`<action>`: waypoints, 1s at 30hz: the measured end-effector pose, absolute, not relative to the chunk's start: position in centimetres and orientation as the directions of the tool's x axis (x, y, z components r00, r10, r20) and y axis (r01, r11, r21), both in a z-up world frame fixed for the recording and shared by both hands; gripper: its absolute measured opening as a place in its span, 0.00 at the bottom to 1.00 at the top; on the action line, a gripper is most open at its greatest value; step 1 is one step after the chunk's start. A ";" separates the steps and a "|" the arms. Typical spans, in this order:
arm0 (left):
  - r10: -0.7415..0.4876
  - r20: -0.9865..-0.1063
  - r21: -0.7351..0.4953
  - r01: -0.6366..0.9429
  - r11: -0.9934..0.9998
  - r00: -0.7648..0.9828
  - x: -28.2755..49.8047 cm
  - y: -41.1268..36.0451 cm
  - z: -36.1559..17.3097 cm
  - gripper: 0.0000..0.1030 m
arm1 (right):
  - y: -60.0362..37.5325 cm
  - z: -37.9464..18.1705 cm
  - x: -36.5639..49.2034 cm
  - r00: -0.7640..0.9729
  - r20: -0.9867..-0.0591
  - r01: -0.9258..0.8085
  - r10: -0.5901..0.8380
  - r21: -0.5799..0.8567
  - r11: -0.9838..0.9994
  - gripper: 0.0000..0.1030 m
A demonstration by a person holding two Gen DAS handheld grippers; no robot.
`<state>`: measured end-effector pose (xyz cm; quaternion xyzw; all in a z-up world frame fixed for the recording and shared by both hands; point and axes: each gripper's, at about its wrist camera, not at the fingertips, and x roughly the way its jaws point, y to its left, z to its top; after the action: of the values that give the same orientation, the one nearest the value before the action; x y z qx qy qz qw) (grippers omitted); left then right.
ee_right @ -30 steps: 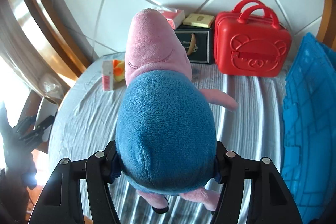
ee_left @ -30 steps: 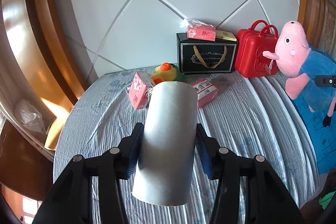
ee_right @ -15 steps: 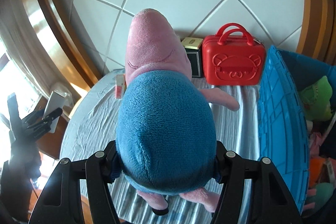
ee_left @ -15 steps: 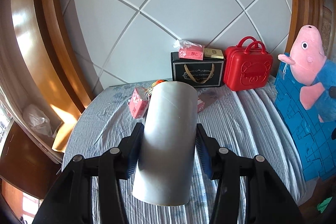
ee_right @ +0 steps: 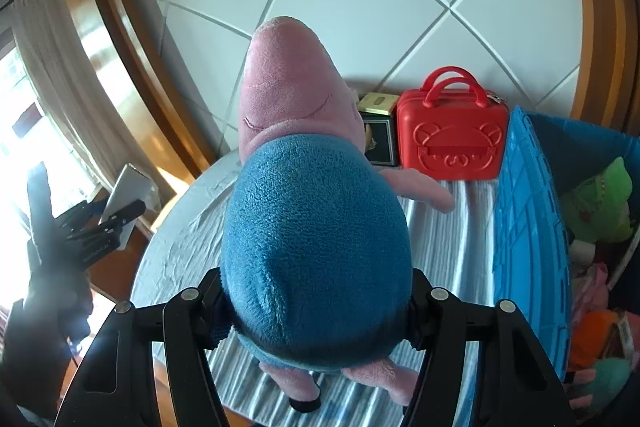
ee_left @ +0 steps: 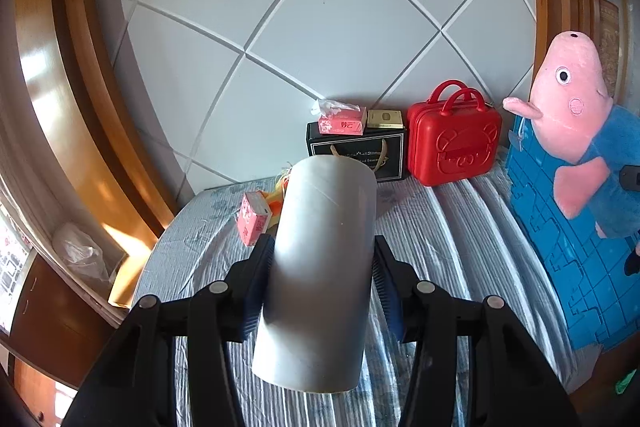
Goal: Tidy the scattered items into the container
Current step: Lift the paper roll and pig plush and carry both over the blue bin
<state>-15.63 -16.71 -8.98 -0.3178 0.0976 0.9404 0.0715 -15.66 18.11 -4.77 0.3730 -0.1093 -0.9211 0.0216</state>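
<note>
My left gripper [ee_left: 322, 269] is shut on a white cylinder [ee_left: 320, 267] and holds it above the striped bed [ee_left: 452, 239]. My right gripper [ee_right: 316, 311] is shut on a pink pig plush in a blue shirt [ee_right: 316, 255], held above the bed beside the blue crate [ee_right: 524, 227]. The plush also shows at the right of the left wrist view [ee_left: 580, 131], over the crate [ee_left: 560, 267]. A pink tissue pack [ee_left: 254, 219] and a yellow duck toy [ee_left: 276, 203] lie on the bed beyond the cylinder.
A red toy suitcase [ee_left: 454, 139] and a black gift box [ee_left: 356, 151] with a pink tissue pack [ee_left: 342, 121] on top stand against the white padded wall. The crate holds a green plush [ee_right: 604, 203] and other toys. A wooden frame [ee_left: 76, 107] curves at left.
Both grippers have risen and pulled back from the bed with their loads. The right gripper has shifted so that the crate's inside shows more.
</note>
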 end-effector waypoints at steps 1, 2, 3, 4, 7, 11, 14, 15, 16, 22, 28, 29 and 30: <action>0.069 -0.611 0.139 -0.193 -0.971 -0.789 -15.5 -16.5 -8.9 0.47 | 18.2 -4.7 -15.6 -0.721 -0.681 -0.035 -0.128 0.220 -0.975 0.62; 0.065 -0.609 0.140 -0.188 -0.972 -0.790 -15.4 -16.3 -8.8 0.47 | 18.3 -4.7 -15.5 -0.721 -0.680 -0.029 -0.133 0.222 -0.975 0.62; 0.062 -0.609 0.141 -0.185 -0.973 -0.791 -15.3 -16.0 -8.7 0.47 | 18.4 -4.7 -15.4 -0.721 -0.679 -0.022 -0.138 0.222 -0.975 0.62; 0.059 -0.609 0.143 -0.182 -0.973 -0.791 -15.2 -15.7 -8.6 0.47 | 18.5 -4.6 -15.3 -0.721 -0.678 -0.015 -0.143 0.222 -0.975 0.62; 0.052 -0.607 0.146 -0.175 -0.974 -0.793 -14.8 -14.8 -8.5 0.47 | 18.7 -4.6 -14.8 -0.720 -0.674 0.008 -0.167 0.232 -0.973 0.62; 0.049 -0.606 0.142 -0.168 -0.975 -0.794 -14.4 -13.5 -8.3 0.47 | 19.3 -4.2 -14.1 -0.721 -0.666 0.035 -0.189 0.237 -0.971 0.62; 0.049 -0.603 0.141 -0.167 -0.976 -0.796 -14.2 -12.3 -8.1 0.47 | 20.2 -3.7 -13.6 -0.725 -0.660 0.045 -0.198 0.241 -0.969 0.62; 0.049 -0.601 0.141 -0.166 -0.976 -0.798 -14.2 -11.8 -8.0 0.47 | 20.5 -3.5 -13.4 -0.727 -0.657 0.047 -0.199 0.241 -0.969 0.62; 0.048 -0.599 0.143 -0.165 -0.976 -0.800 -14.1 -11.5 -7.9 0.47 | 20.8 -3.4 -13.3 -0.729 -0.655 0.050 -0.201 0.242 -0.969 0.62; 0.042 -0.596 0.159 -0.169 -0.973 -0.802 -13.7 -8.6 -7.7 0.47 | 23.3 -2.6 -12.1 -0.742 -0.639 0.055 -0.204 0.245 -0.968 0.62; 0.058 -0.597 0.160 -0.190 -0.969 -0.800 -13.3 -5.3 -7.3 0.47 | 25.9 -2.2 -10.7 -0.749 -0.628 0.055 -0.210 0.258 -0.965 0.62; 0.062 -0.597 0.161 -0.196 -0.967 -0.800 -13.3 -4.7 -7.2 0.47 | 26.3 -2.1 -10.5 -0.751 -0.625 0.051 -0.211 0.263 -0.964 0.62; 0.067 -0.596 0.163 -0.202 -0.966 -0.800 -13.3 -4.2 -7.1 0.47 | 26.9 -2.1 -10.2 -0.754 -0.623 0.046 -0.209 0.267 -0.963 0.62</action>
<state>-13.31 -4.17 -7.09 -0.3081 0.1097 0.9423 0.0716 -10.20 26.88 -2.07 0.3440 -0.1180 -0.9290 0.0687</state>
